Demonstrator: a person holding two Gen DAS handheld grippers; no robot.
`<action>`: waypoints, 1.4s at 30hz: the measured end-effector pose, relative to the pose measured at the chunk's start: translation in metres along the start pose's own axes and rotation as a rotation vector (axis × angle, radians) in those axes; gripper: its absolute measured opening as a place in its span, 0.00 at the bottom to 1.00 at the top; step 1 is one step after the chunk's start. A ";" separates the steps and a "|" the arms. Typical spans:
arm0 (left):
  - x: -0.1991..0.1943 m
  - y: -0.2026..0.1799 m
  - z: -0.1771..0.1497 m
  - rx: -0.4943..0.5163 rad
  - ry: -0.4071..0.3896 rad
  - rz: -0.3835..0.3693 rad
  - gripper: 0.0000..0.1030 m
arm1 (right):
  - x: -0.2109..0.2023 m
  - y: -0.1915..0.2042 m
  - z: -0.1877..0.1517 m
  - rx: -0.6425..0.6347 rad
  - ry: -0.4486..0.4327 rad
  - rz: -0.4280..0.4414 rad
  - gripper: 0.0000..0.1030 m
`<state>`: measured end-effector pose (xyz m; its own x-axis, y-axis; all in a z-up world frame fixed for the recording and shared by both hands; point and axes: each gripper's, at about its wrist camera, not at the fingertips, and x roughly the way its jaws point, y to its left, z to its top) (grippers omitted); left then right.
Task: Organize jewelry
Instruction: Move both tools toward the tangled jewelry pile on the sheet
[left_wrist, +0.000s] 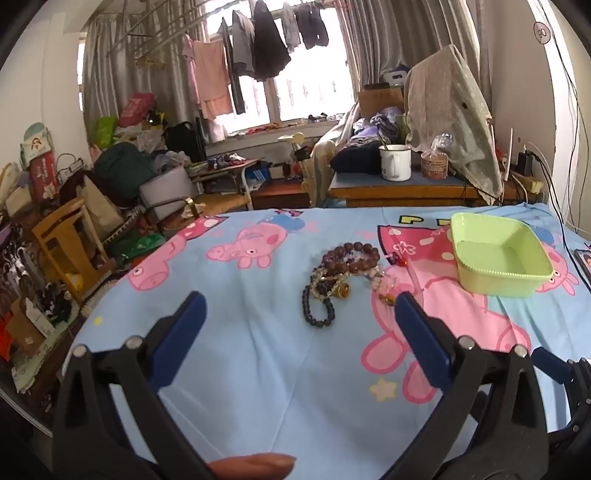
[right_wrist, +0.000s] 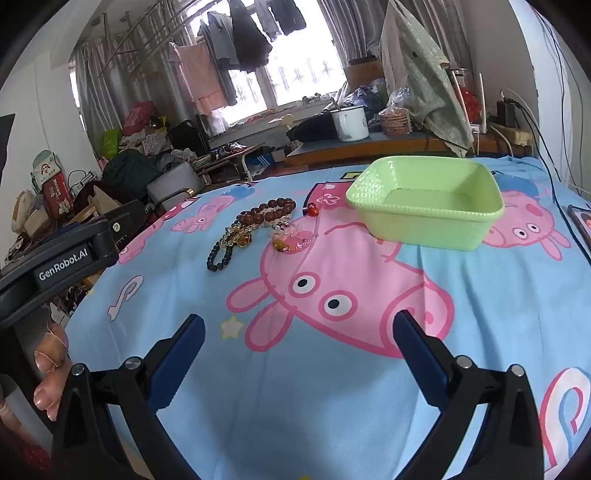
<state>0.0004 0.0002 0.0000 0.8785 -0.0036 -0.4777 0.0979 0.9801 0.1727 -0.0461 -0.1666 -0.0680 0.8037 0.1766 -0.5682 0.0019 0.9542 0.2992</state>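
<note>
Both tongs, the left tongs (left_wrist: 299, 310) and the right tongs (right_wrist: 299, 332), gape wide with nothing between their blue fingers, hovering above a bed sheet (left_wrist: 258, 350) printed with pink cartoon pigs. The jewelry pile (left_wrist: 343, 273), a tangle of brown, dark and pale bead bracelets, lies on the sheet ahead of the left tongs and ahead and to the left of the right. An empty green tray (right_wrist: 428, 203) sits just right of the pile.
</note>
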 end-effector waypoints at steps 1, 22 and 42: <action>0.000 0.000 0.000 -0.001 0.000 -0.003 0.95 | 0.000 0.000 0.000 0.002 0.001 0.001 0.74; -0.008 0.011 -0.019 -0.108 0.041 -0.041 0.95 | -0.007 -0.002 0.008 -0.038 -0.028 -0.064 0.74; -0.016 0.023 -0.070 -0.171 0.043 -0.181 0.95 | 0.018 -0.012 0.032 -0.068 0.006 -0.116 0.74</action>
<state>-0.0439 0.0371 -0.0482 0.8330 -0.1768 -0.5243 0.1675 0.9837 -0.0656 -0.0129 -0.1831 -0.0570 0.7968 0.0654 -0.6007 0.0539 0.9825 0.1784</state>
